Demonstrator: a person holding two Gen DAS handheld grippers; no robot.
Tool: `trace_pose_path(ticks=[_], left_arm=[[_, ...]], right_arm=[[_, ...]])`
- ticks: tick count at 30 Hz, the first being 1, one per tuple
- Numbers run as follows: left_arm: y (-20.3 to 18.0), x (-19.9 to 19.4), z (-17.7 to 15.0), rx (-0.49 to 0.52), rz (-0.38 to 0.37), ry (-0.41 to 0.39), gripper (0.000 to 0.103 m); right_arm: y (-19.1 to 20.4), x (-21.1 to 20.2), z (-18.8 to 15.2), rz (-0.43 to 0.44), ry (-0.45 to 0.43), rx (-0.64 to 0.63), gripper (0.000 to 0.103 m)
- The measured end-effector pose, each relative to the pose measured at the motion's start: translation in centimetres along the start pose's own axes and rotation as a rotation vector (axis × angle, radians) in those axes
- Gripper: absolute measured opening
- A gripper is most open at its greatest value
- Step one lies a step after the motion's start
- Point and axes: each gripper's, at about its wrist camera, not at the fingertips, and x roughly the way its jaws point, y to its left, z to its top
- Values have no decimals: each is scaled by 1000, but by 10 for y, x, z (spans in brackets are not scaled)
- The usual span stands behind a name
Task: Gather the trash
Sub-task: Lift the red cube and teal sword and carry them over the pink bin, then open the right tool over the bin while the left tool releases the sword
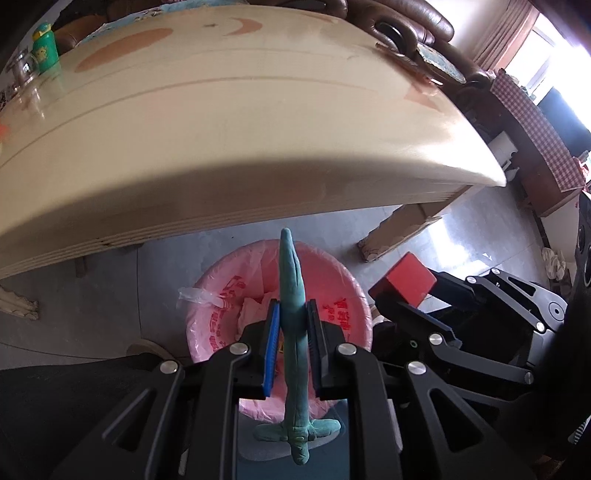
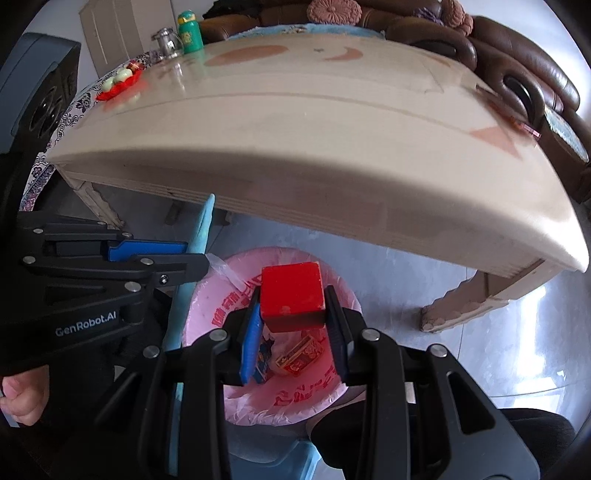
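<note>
My left gripper (image 1: pixel 292 317) is shut on a long teal-green plush toy (image 1: pixel 293 280) that stands on end between the pads, its tail hanging below. It hovers over a bin lined with a pink bag (image 1: pixel 343 295). In the right wrist view my right gripper (image 2: pixel 293 314) is shut on a red block (image 2: pixel 291 295) above the same pink-lined bin (image 2: pixel 218 295), which holds a red packet (image 2: pixel 300 356) and other scraps. The red block (image 1: pixel 406 280) also shows at the right of the left wrist view. The left gripper's blue pad (image 2: pixel 147 249) and the plush toy (image 2: pixel 201 225) appear at the left.
A beige table (image 1: pixel 258 129) overhangs the bin; its legs (image 2: pixel 461 302) stand on the grey tiled floor. A green bottle (image 2: pixel 190 31), a glass jar (image 2: pixel 168 42) and a red plate of fruit (image 2: pixel 120 81) sit at its far corner. A brown sofa (image 2: pixel 517 55) lies behind. A hand (image 2: pixel 22 398) holds the left gripper.
</note>
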Motion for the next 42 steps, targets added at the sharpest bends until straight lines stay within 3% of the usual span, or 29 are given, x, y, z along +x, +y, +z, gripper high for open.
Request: trace_pose_path(ticks=[20,32,33,35,37,39,42], left_arm=[[26,72,-7,-85,-13,74,15],[32,90,-11,-90,52,139,15],[34,91,-11,-99,49,144,17],[38,92,-12,-114,51,153,29],[41,95,-13,-129,55,167,64],[41,89,-13,-127,64,151,66],[35,88,-12,-95,106,144,78]], right_arm=[[-8,84,-13,47,169,20,32],[-2,108,-17,83,241,3,34],[-2,108,-17,88,244,8,36],[-5,107,-16,82,236,18,60],[-7,105,-15,73,224,26,65],[-8,104,-15,72,218,37,66],[-11,104,-15,65,219,52,66]])
